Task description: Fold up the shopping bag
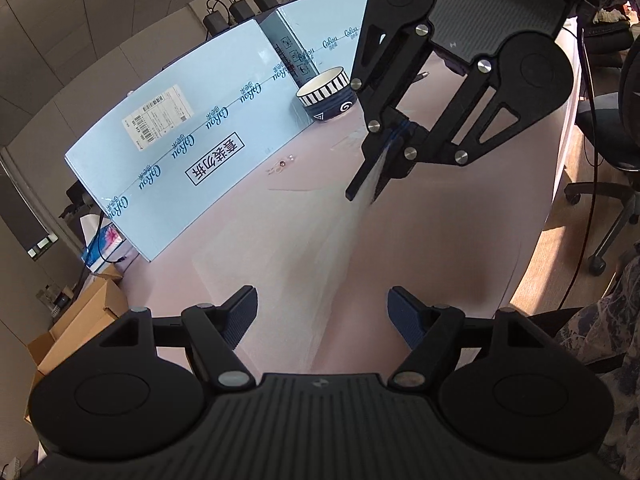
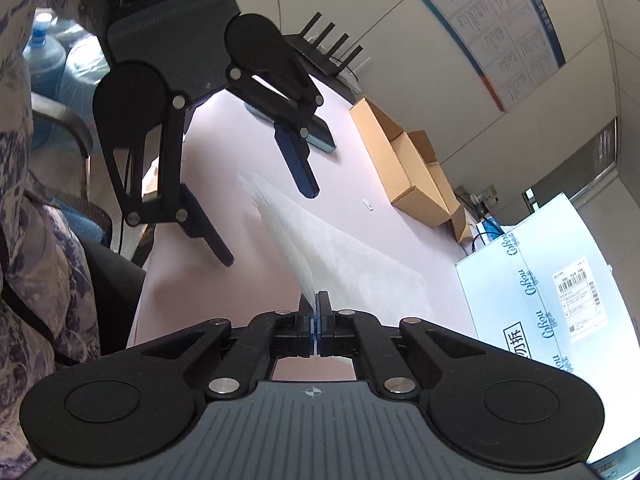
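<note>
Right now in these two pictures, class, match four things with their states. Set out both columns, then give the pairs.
Things:
1. left gripper
2. right gripper
3. shopping bag
4. bowl

States:
A. striped rim, standing on the table beside the big box
B. shut on the bag's edge
C. open, holding nothing
D. white, one edge lifted, the rest lying on the table

Pairs: 1-C, 2-B, 3-D, 4-A
</note>
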A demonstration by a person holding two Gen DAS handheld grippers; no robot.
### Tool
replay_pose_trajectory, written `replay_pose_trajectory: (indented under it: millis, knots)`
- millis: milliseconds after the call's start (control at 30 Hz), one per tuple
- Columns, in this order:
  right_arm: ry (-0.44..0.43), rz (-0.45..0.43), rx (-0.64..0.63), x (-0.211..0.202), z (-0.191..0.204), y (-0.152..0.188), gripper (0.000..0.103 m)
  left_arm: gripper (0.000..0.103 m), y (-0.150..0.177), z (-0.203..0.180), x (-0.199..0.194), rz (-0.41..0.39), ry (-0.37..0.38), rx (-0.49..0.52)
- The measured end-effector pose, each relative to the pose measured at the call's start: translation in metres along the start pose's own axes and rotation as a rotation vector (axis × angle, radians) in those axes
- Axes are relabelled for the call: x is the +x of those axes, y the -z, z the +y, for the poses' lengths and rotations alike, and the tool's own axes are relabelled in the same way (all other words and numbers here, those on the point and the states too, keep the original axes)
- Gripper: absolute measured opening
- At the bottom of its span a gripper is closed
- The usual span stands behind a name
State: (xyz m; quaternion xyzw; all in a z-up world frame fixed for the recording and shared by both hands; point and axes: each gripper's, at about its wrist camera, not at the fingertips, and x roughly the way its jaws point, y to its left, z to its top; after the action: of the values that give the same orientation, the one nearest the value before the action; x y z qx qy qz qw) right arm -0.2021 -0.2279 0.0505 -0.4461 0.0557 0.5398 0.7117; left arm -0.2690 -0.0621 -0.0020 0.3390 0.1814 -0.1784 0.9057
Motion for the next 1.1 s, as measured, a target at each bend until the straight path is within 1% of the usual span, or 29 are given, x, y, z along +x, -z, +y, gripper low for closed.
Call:
replay_pose_trajectory:
  millis: [100,267,300,333,400,433,467,533,567,633,733,800,900,933,1000,1100]
  knots:
    - [-0.018,-0.014,0.069,-0.009,-0.011,-0.002,0.001,0.07,0.0,-0.002,0.002,-0.013,-0.054,0.076]
    - [-0.059,-0.031,0.181,-0.017,-0.023,0.002,0.001,0.07,0.002,-0.001,0.002,-0.021,-0.087,0.149]
    - [-0.066,-0.034,0.199,-0.018,-0.024,0.002,0.001,0.066,0.003,0.0,0.003,-0.018,-0.096,0.158]
    - [-0.072,-0.038,0.216,-0.019,-0.025,0.003,0.001,0.06,0.003,0.0,0.004,-0.015,-0.104,0.167]
    - [-0.078,-0.047,0.248,-0.021,-0.028,0.004,0.001,0.026,0.001,0.004,0.008,0.004,-0.101,0.156]
    - [-0.077,-0.051,0.262,-0.022,-0.029,0.005,0.001,0.019,0.001,0.007,0.009,0.014,-0.089,0.136]
    - [-0.074,-0.051,0.274,-0.023,-0.03,0.005,0.001,0.009,0.0,0.011,0.009,0.024,-0.077,0.109]
    - [-0.078,-0.05,0.311,-0.023,-0.034,0.007,0.001,0.007,-0.001,0.015,0.008,0.025,-0.061,0.084]
    - [-0.088,-0.054,0.337,-0.024,-0.036,0.009,0.001,0.004,-0.001,0.017,0.006,0.021,-0.056,0.079]
    - [-0.113,-0.065,0.391,-0.026,-0.042,0.011,0.001,0.003,-0.004,0.019,0.0,0.01,-0.042,0.072]
    - [-0.164,-0.095,0.49,-0.029,-0.053,0.015,0.001,0.003,-0.009,0.027,-0.009,0.009,0.017,0.042]
    - [-0.178,-0.113,0.557,-0.03,-0.062,0.018,0.001,0.003,-0.013,0.038,-0.013,0.012,0.081,-0.021]
    - [-0.182,-0.147,0.678,-0.03,-0.081,0.025,0.001,0.003,-0.019,0.065,-0.013,0.018,0.196,-0.187]
    - [-0.183,-0.158,0.708,-0.03,-0.087,0.027,0.001,0.004,-0.021,0.073,-0.012,0.017,0.218,-0.231]
    - [-0.178,-0.172,0.76,-0.028,-0.096,0.03,0.002,0.005,-0.025,0.086,-0.009,0.005,0.217,-0.262]
    - [-0.154,-0.174,0.813,-0.02,-0.111,0.036,0.002,0.006,-0.03,0.108,0.006,0.007,0.197,-0.273]
